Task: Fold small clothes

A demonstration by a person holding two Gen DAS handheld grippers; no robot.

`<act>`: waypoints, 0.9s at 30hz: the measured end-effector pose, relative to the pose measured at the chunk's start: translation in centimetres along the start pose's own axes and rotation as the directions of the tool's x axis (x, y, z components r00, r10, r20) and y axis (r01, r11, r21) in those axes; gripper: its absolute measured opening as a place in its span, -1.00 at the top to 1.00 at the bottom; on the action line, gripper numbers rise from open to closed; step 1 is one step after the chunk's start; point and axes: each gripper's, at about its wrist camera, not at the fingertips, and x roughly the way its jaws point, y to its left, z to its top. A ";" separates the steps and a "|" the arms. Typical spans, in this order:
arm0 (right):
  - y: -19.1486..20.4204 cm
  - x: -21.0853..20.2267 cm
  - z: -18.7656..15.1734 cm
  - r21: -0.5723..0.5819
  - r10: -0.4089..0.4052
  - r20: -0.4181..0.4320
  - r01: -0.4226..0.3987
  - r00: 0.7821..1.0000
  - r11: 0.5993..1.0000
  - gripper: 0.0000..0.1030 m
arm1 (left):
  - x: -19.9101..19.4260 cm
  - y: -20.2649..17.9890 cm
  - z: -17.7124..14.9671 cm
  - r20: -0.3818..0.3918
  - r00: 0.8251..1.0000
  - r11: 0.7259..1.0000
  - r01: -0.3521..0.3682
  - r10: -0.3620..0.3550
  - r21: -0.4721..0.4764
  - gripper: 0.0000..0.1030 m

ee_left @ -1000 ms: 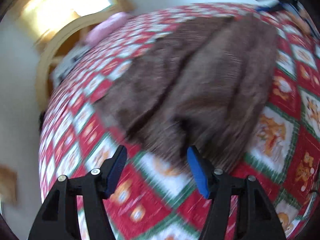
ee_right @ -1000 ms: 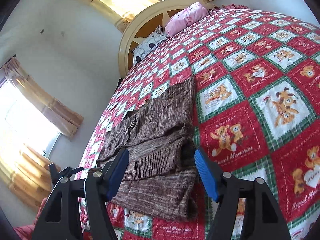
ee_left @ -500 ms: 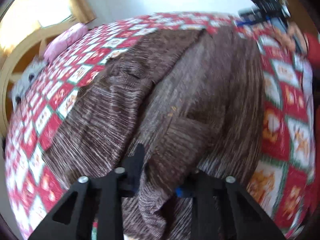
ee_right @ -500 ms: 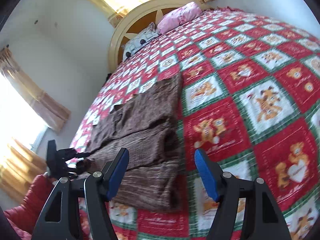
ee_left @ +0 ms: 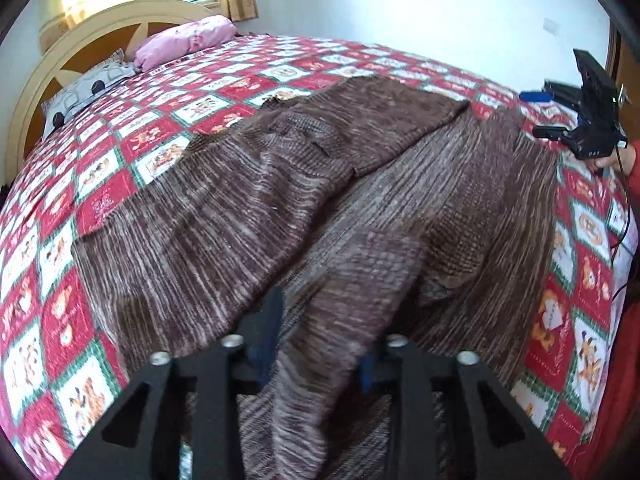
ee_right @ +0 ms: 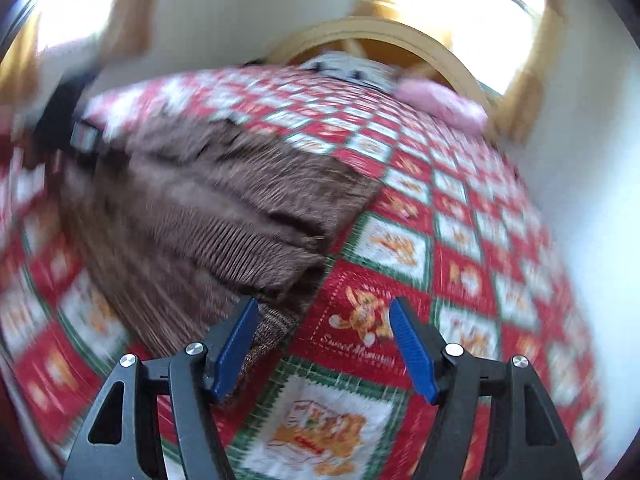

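Left wrist view: my left gripper point(ee_left: 316, 344) points down onto the brown knit sweater point(ee_left: 320, 200), which lies spread across the red, white and green teddy-bear quilt point(ee_left: 100, 168). A raised fold of the sweater's fabric point(ee_left: 360, 292) runs between my two fingers; the jaws are opening, and the knit hides the blue pads so much that I cannot tell whether they still press on it. A sleeve is folded across the sweater's upper part. Far off lie a pink pillow point(ee_left: 184, 40) and a spotted grey pillow point(ee_left: 88, 88) against the cream headboard point(ee_left: 48, 64); my right gripper point(ee_left: 592, 120) appears at the quilt's right edge, apart from the sweater. Right wrist view, blurred: my right gripper point(ee_right: 320, 344) stands released, its blue pads point(ee_right: 236, 344) wide apart with only quilt point(ee_right: 360, 320) between them. The sweater point(ee_right: 208, 208) lies ahead and to the left, its near corner just beside the left finger.
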 end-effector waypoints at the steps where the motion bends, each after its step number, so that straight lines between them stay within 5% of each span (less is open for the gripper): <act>1: 0.6 0.7 0.2 -0.059 -0.017 -0.014 0.016 1.000 0.998 -0.34 | 0.1 0.2 0.2 -0.006 1.000 1.000 -0.007 0.007 0.005 -0.02; 7: 0.9 4.7 2.6 -0.116 0.096 -0.034 -0.099 0.995 0.988 -0.33 | 0.6 1.1 0.5 -0.019 0.999 1.000 0.028 -0.028 0.003 -0.14; 8: 1.0 5.1 3.0 -0.113 0.120 -0.032 -0.123 0.992 0.986 -0.19 | 0.6 0.9 0.5 -0.013 1.000 1.000 0.021 -0.021 0.011 -0.14; 9: 1.2 5.5 3.4 -0.111 0.163 -0.030 -0.165 0.986 0.980 0.35 | 0.5 0.6 0.4 -0.005 1.000 1.000 0.010 -0.010 0.026 -0.10; 10: 1.1 5.8 3.7 -0.099 0.198 -0.035 -0.201 0.980 0.975 0.60 | 0.5 0.5 0.4 -0.002 1.000 0.999 0.009 -0.009 0.034 -0.02; 11: 1.1 6.2 3.9 -0.082 0.210 -0.039 -0.213 0.977 0.974 0.70 | 0.4 0.2 0.3 0.000 0.999 0.999 0.033 -0.033 0.041 0.27; 12: 1.2 6.4 4.0 -0.068 0.216 -0.046 -0.218 0.975 0.973 0.71 | 0.4 0.0 0.3 -0.002 0.998 0.998 0.057 -0.057 0.038 0.60; 13: 1.0 6.6 4.0 -0.045 0.225 -0.052 -0.228 0.973 0.973 0.72 | 0.4 -0.2 0.3 -0.001 0.997 0.997 0.072 -0.072 0.029 0.69; 17: -1.8 6.6 3.6 0.208 0.324 0.001 -0.317 0.946 0.925 0.77 | 0.1 -0.2 0.6 0.037 0.997 0.996 0.070 -0.069 -0.050 0.80; 21: -4.3 6.1 3.1 0.443 0.382 0.115 -0.391 0.917 0.807 0.79 | -1.8 1.1 0.4 0.173 0.982 0.971 0.109 -0.073 -0.212 0.87; 27: -4.4 4.1 5.6 0.446 0.352 0.182 -0.396 0.918 0.803 0.80 | -4.5 4.3 -0.1 0.296 0.955 0.901 0.157 -0.033 -0.405 0.88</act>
